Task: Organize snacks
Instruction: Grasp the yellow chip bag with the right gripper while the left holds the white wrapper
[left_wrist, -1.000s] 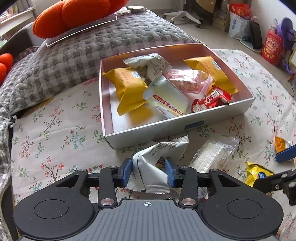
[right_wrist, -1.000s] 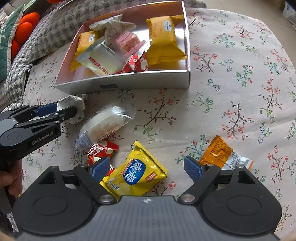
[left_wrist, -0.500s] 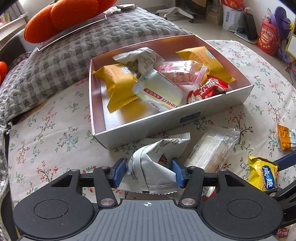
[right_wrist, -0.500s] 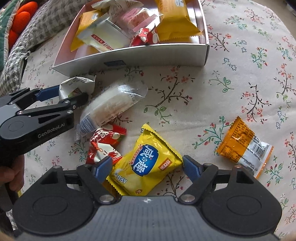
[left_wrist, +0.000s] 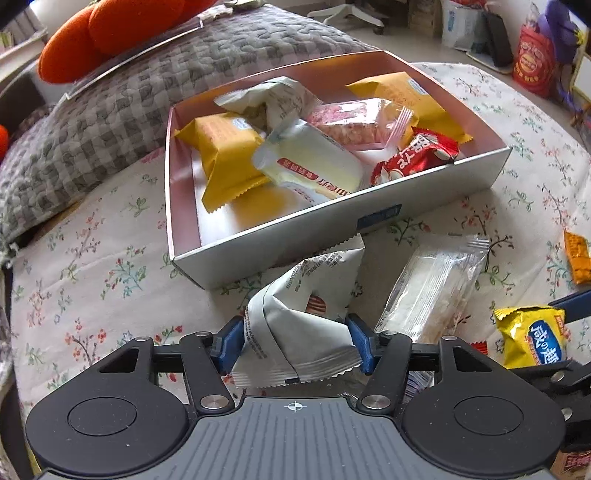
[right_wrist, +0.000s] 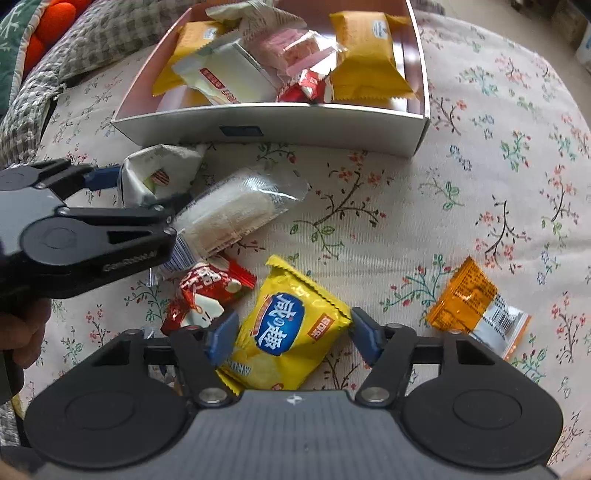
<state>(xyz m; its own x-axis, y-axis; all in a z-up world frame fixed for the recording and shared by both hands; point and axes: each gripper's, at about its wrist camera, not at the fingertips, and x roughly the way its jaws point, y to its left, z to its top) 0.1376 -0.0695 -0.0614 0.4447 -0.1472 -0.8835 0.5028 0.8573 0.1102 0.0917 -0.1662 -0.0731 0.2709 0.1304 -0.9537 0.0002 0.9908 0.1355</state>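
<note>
Snacks: your box (left_wrist: 436, 192) on the floral cloth (right_wrist: 498, 192) holds two orange packets, a grey-white pouch, a pink bar, a white bar and a red candy. Your left gripper (left_wrist: 293, 343) pinches a grey-white pouch (left_wrist: 306, 317) just beside the box's front wall. Your right gripper (right_wrist: 290, 338) is closing around a yellow chip bag (right_wrist: 291, 328), pads not yet pressing.
</note>
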